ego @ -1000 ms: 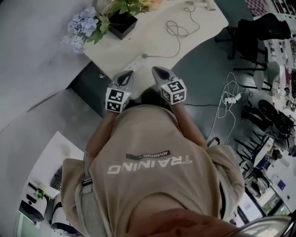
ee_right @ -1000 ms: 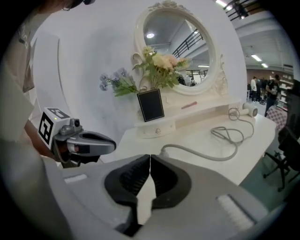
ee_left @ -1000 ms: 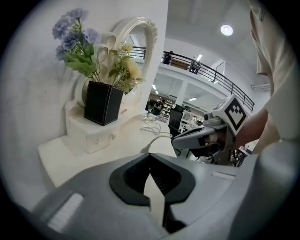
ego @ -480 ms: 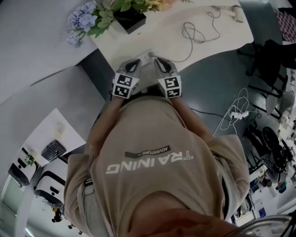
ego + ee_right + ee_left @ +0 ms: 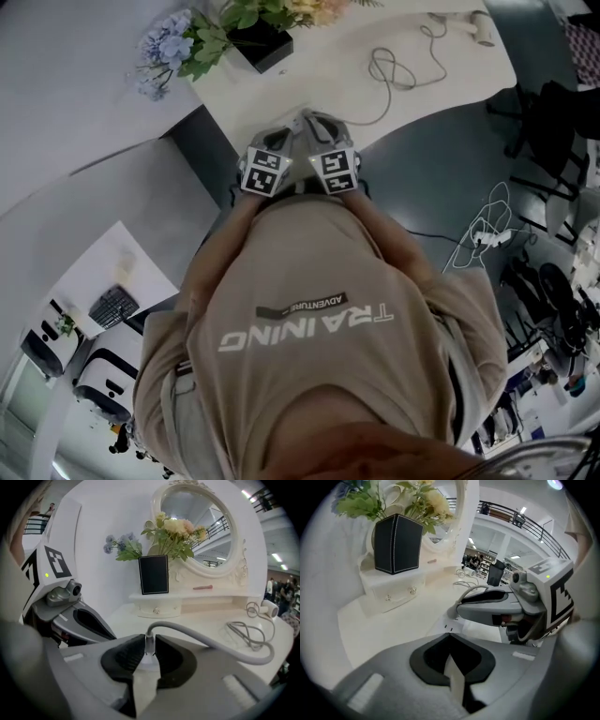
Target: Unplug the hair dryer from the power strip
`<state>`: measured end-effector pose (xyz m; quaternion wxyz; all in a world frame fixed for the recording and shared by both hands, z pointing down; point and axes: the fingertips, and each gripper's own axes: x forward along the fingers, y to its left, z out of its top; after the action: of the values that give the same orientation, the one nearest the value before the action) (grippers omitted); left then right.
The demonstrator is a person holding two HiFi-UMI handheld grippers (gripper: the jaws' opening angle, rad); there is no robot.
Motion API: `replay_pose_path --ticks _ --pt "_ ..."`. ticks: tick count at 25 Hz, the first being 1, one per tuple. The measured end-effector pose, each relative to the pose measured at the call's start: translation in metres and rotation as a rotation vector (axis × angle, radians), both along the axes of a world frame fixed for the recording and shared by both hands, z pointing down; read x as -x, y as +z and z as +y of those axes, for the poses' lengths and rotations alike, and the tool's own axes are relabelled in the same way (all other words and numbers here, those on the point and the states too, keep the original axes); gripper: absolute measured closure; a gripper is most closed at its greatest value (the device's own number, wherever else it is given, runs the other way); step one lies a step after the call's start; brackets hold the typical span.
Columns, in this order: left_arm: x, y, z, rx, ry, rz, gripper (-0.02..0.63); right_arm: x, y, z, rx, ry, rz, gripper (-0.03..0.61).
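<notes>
My right gripper (image 5: 149,641) is shut on the white plug (image 5: 149,654) of the hair dryer. Its grey cord (image 5: 211,645) curves right across the white table (image 5: 441,75) toward the hair dryer (image 5: 268,607), which lies at the table's far right end (image 5: 478,28). My left gripper (image 5: 449,637) is shut with nothing between its jaws, its tips resting over the white power strip (image 5: 439,635). In the head view both grippers (image 5: 286,136) (image 5: 323,131) lie side by side at the table's near edge and hide the strip.
A black vase of flowers (image 5: 258,42) stands on a small drawer shelf (image 5: 159,604) before an oval mirror (image 5: 201,527). The cord's loose loops (image 5: 389,67) lie mid-table. A dark office chair (image 5: 562,103) and floor cables (image 5: 483,230) are at the right.
Both grippers have moved forward and closer together; they now cover the power strip at the table edge, which showed between them before.
</notes>
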<state>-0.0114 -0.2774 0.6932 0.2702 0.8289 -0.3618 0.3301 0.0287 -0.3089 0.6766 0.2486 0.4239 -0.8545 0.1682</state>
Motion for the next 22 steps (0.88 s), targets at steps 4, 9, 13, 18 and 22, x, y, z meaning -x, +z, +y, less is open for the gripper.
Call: replay_pose_path --ticks 4,9,13,18,22 --pt "-0.005 0.001 0.002 0.000 0.025 0.003 0.611 0.004 0.002 -0.004 -0.002 -0.005 0.061 0.500" --pt "-0.001 0.000 0.005 -0.002 0.045 0.020 0.611 0.009 0.005 -0.006 -0.004 0.013 0.114 0.466" --pt "0.011 -0.003 0.006 -0.009 0.038 0.027 0.611 0.011 0.006 -0.011 -0.004 0.051 0.115 0.471" --pt "0.031 -0.006 0.005 -0.015 0.015 0.035 0.611 0.013 0.003 -0.013 -0.017 0.050 0.122 0.486" --pt "0.042 -0.008 0.007 -0.006 0.004 0.048 0.611 0.008 -0.002 -0.005 -0.037 0.063 0.093 0.514"
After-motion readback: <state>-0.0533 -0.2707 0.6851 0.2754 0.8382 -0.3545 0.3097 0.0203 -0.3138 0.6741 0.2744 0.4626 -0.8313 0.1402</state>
